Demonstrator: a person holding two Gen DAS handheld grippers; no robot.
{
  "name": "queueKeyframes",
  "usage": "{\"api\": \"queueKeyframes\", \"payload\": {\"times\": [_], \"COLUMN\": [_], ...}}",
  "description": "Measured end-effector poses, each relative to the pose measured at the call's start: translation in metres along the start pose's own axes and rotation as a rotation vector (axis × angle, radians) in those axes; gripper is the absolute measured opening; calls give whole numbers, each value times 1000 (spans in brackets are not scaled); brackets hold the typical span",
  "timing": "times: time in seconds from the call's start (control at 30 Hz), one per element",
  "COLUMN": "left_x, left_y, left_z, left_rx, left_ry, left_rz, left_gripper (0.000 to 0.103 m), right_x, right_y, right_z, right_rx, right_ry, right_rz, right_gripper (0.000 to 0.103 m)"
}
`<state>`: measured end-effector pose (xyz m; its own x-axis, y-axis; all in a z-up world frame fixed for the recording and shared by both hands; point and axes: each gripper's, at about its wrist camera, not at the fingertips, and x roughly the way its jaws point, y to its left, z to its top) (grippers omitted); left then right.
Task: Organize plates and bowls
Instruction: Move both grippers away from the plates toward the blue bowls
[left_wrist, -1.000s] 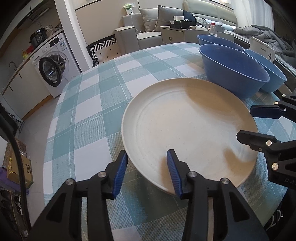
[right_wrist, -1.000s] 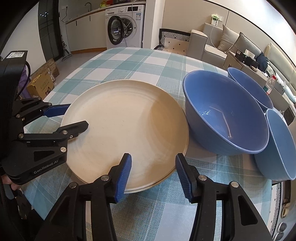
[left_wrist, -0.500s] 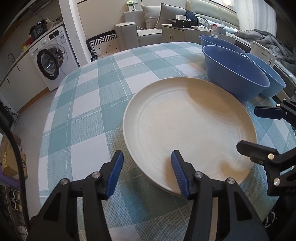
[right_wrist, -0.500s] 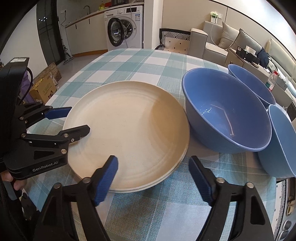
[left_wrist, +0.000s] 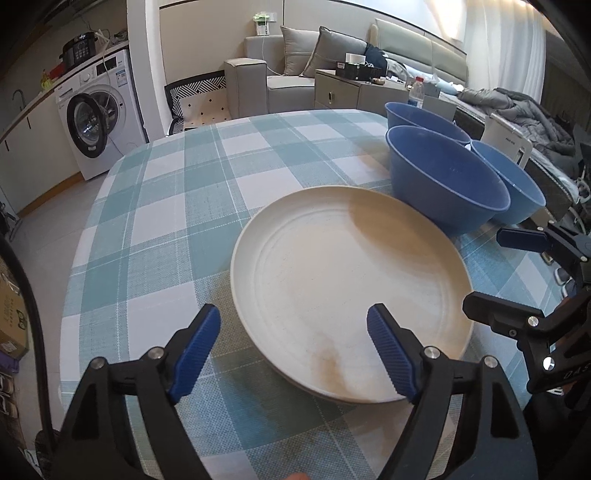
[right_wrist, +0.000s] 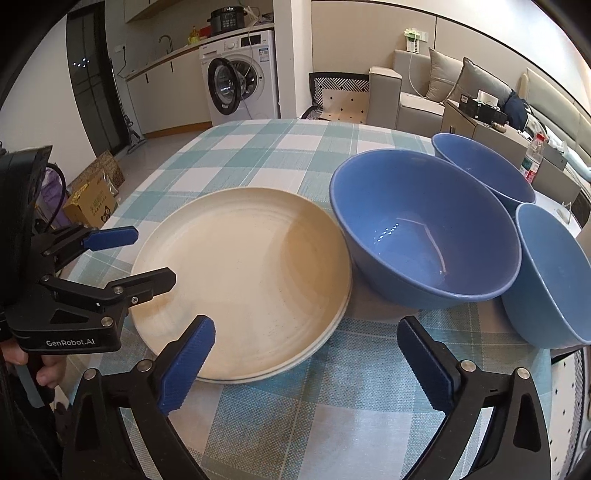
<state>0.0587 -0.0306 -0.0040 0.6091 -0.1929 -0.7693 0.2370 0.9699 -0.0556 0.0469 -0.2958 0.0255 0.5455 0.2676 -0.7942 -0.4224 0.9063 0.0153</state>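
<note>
Now both grippers, left (left_wrist: 293, 349) and right (right_wrist: 306, 363), have spread wide and backed off the cream round plate stack (right_wrist: 240, 280); plates placed, blue bowls (right_wrist: 424, 229) remain unstacked.

My left wrist camera looks forward and down from the near table edge, close over the round cream plate (left_wrist: 347, 273). My right wrist camera faces the same way from further right, close above the checked teal-and-white tablecloth (right_wrist: 258, 147). Both views share the plate, the three blue bowls (right_wrist: 424, 229) and the white washing machine (left_wrist: 99, 118).
</note>
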Motion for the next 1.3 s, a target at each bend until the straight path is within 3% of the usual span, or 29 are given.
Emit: {"api": "queueKeyframes", "payload": {"times": [0.07,0.17,0.4,0.6,0.87,1.0,1.3], "left_x": [-2,-6,-13,-12,-13,-14,2], "left_y": [-1,-6,-24,-28,-37,-38,-44], "left_z": [1,2,7,18,42,52,72], "left_rx": [-10,-13,23,-5,11,-8,-44], "left_ry": [-7,-23,-59,-71,-92,-114,-118], "left_rz": [-30,-30,-31,-29,12,14,-17], "left_gripper": [84,103,103,103,103,103,103], "right_x": [-7,-16,-41,-60,-66,-62,-71], "right_y": [-5,-13,-37,-58,-76,-85,-107], "right_z": [0,-1,5,11,34,32,32], "right_rx": [7,20,51,73,44,72,110], "right_ry": [-18,-41,-102,-148,-192,-204,-205], "right_rz": [7,10,-3,-4,-28,11,-10], "right_gripper": [101,102,102,102,102,102,102]}}
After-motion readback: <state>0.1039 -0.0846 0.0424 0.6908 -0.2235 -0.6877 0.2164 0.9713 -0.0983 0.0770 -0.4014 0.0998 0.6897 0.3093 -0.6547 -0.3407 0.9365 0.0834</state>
